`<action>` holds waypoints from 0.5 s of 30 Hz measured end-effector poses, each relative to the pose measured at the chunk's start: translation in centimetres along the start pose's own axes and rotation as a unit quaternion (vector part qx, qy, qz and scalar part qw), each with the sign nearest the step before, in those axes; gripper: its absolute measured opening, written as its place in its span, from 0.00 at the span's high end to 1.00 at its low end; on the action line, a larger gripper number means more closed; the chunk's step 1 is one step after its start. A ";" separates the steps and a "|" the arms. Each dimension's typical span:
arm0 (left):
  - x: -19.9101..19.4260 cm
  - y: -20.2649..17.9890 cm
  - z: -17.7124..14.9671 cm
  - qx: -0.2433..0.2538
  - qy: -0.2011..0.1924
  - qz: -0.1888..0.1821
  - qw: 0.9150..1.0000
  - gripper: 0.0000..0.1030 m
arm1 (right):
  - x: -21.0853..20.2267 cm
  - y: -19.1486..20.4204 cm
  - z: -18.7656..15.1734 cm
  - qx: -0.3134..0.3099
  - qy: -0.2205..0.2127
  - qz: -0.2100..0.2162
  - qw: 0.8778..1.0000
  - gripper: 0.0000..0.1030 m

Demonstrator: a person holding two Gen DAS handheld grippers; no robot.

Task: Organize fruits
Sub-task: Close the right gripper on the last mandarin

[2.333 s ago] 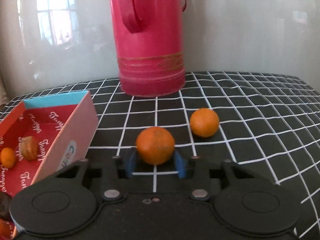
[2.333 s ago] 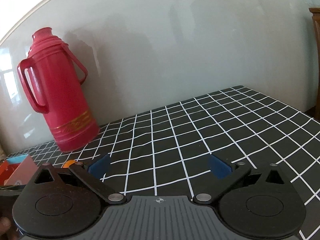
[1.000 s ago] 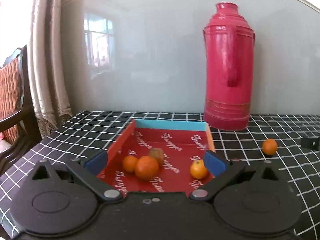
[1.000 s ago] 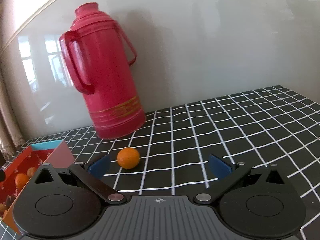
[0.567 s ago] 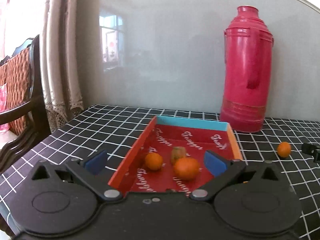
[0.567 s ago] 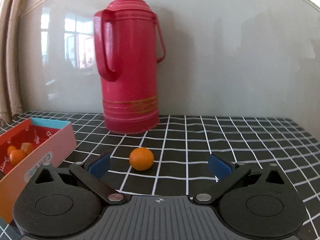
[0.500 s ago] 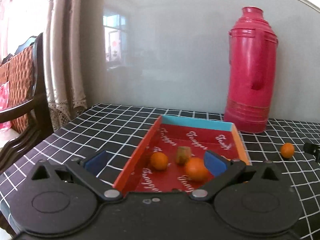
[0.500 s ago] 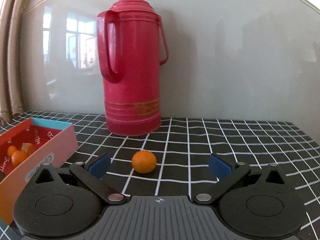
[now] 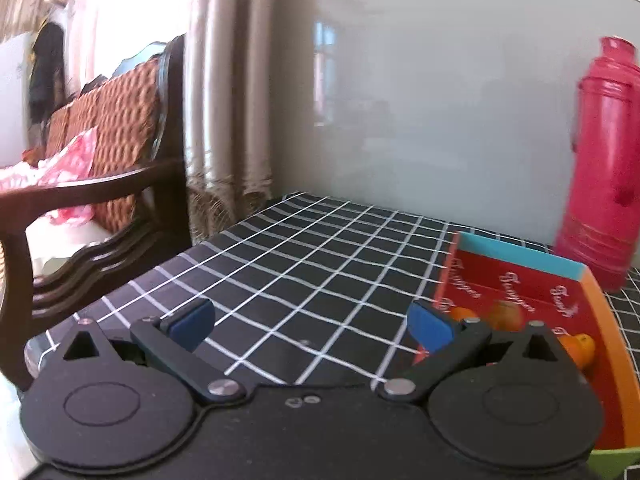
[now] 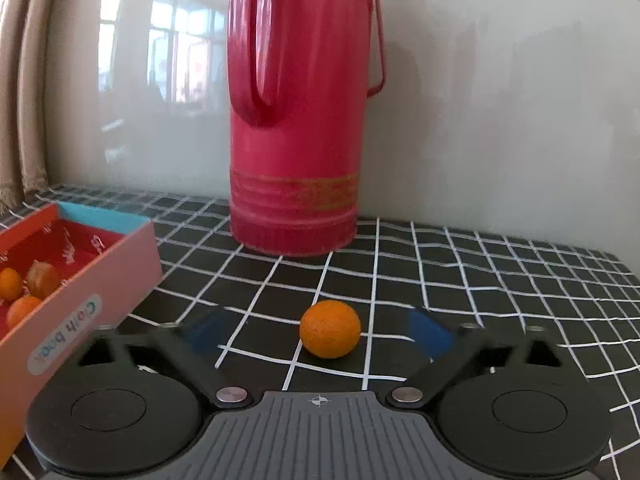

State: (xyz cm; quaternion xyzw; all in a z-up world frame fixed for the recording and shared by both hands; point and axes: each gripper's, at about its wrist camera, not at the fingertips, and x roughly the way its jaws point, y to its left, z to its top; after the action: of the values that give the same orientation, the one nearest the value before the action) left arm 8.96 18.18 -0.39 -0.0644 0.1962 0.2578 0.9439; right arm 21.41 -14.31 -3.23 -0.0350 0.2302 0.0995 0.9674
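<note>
- While one orange (image 10: 330,329) sits loose on the worktop (image 10: 500,280), the task is judged nearly finished but not complete; no other stray fruit shows in either view.
- That orange lies directly ahead of the right gripper (image 10: 320,334), between its two blue fingertips and clear of both.
- The box (image 10: 86,280) stands to the left of the right gripper; in the right wrist view it holds two small oranges and one duller, brownish fruit (image 10: 42,278). The left wrist view shows fruit in the box too, partly hidden behind the gripper frame.
- Remaining work, as judged: grasp the last orange and set it in the box.
- Right gripper: spread wide, holding nothing, touching nothing visible.
- Left gripper (image 9: 312,322): likewise released and empty, over bare worktop, with the box just beyond its right fingertip.
- A red thermos (image 10: 298,120) stands upright beyond the orange, against the wall; it is well apart from the fruit.
</note>
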 end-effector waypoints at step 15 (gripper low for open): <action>-0.1 2.2 -0.1 0.000 0.012 0.005 1.000 0.06 | 1.8 0.5 1.2 0.039 0.034 0.013 0.999 0.63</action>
State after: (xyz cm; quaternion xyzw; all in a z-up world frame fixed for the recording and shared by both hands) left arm 7.78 19.99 -0.47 -0.0660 0.2080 0.2621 0.9401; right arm 23.40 -13.39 -3.02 0.0019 0.2670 0.1016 0.9583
